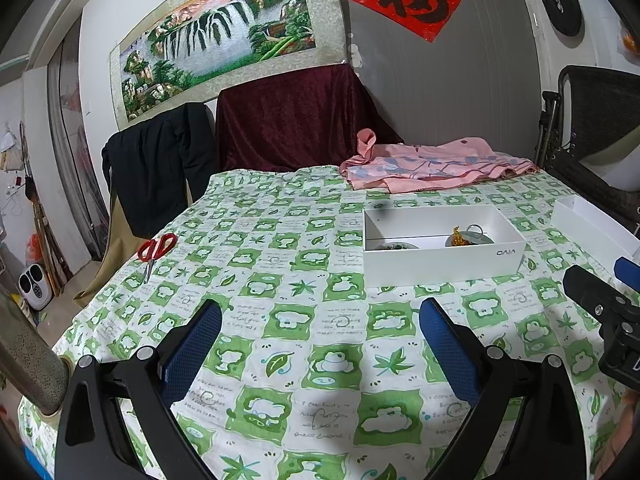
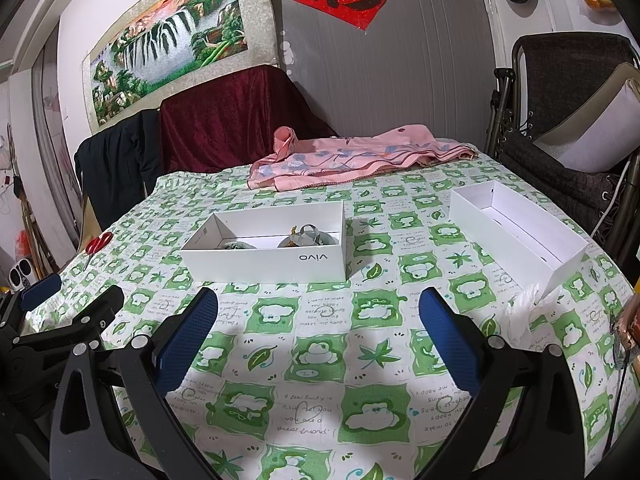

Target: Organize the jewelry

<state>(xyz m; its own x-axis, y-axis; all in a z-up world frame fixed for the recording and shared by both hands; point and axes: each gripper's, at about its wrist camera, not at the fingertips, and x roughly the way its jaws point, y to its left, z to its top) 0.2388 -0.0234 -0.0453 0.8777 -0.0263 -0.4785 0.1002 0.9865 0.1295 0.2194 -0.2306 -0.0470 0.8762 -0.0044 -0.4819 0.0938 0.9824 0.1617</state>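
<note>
White cardboard walls hide most of the jewelry (image 1: 464, 236) inside the box (image 1: 440, 264) in the left wrist view, beyond the left gripper (image 1: 320, 330), whose jaws stand wide and empty; a blind reach could snag a chain.

From the right wrist, the right gripper (image 2: 318, 320), equally spread and empty, hangs before the box, near the lid (image 2: 520, 228) at its right; a careless swing may shove it.
</note>
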